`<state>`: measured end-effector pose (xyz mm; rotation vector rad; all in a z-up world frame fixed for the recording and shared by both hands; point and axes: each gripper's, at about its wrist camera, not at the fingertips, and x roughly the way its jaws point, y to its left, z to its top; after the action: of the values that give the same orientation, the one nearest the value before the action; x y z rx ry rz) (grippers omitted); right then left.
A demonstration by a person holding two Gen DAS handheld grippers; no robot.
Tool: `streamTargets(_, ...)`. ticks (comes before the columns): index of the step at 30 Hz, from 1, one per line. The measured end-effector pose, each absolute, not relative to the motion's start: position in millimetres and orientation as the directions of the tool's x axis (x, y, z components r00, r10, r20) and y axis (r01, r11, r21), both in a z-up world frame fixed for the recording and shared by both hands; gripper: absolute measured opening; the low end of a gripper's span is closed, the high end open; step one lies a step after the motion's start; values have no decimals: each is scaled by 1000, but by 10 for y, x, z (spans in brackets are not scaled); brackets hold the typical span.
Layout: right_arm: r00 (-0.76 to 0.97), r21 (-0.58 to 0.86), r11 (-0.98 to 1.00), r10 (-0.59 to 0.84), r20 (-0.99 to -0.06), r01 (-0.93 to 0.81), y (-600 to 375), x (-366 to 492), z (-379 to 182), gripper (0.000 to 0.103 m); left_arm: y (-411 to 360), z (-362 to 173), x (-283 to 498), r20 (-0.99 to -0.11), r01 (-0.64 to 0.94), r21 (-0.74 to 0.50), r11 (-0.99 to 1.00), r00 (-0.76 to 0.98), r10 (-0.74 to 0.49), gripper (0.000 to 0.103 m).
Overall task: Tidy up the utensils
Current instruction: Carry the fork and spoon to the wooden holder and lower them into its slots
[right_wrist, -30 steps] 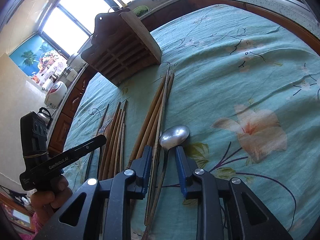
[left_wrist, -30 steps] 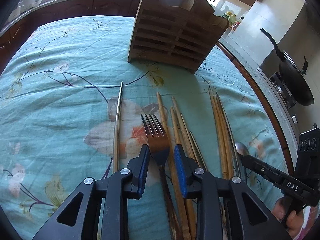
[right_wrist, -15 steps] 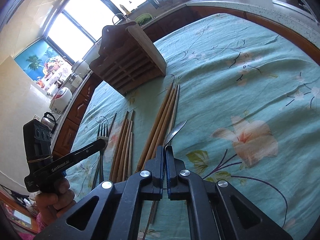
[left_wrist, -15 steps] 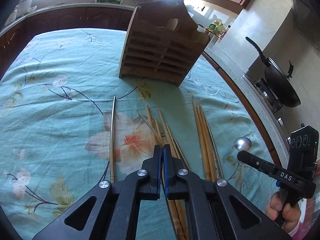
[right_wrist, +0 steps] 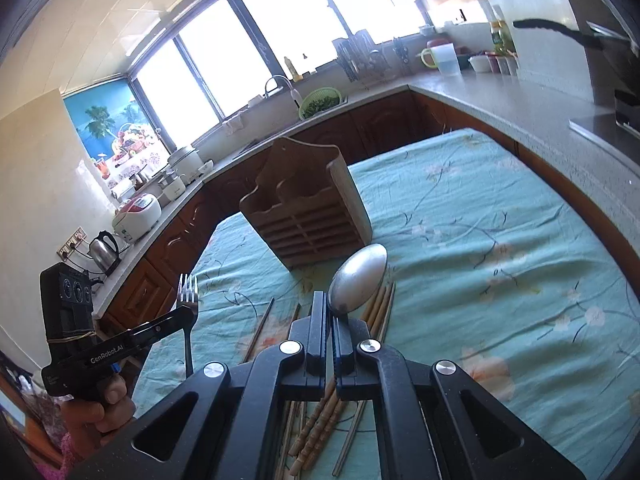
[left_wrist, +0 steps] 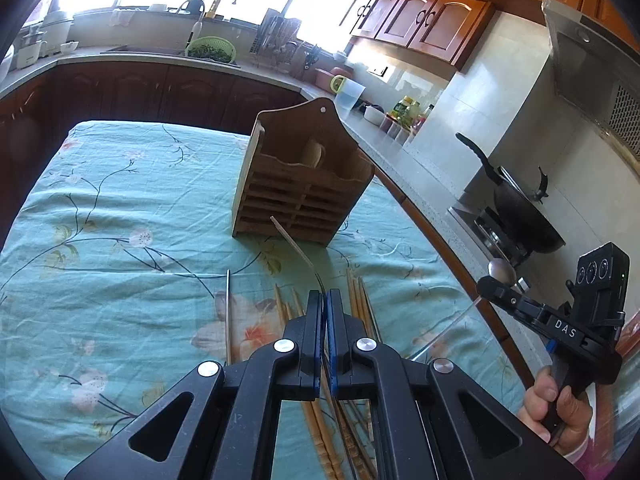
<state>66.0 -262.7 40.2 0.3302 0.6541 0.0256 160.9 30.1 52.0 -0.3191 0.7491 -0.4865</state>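
Both tools are loaded but nothing is filed yet. The left gripper (left_wrist: 324, 300), at lower centre of its view, is clamped on a fork (right_wrist: 187, 294); the right gripper (right_wrist: 330, 312) pinches a metal spoon (right_wrist: 358, 280) by the neck. The wooden utensil holder (left_wrist: 300, 192) stands mid-frame, apparently almost empty, and the chopsticks (left_wrist: 360, 300) lie on the floral tablecloth (left_wrist: 120, 240).

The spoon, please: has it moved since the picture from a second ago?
Yes. The spoon has risen off the tablecloth; it is now held up in the right gripper, its bowl level with the wooden holder.
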Motion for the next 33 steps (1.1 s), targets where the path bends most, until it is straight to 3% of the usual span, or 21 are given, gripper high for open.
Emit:
streamTargets(16,852,288,956,114,-512,45,-2668,960,711,2,318,693,1856,-537,281,-421,862,689,-487,1)
streamTargets(28,926,147,988,5,-377,55,-2671,1818,1237,2,145,1300,2665,-374,261,-268,927,859,-350,1)
streamTargets(33,913,80,995,-27,-408,65,-2604,2307,1044,2,27,1083,3135,-377,216,-247,945,876,-299,1)
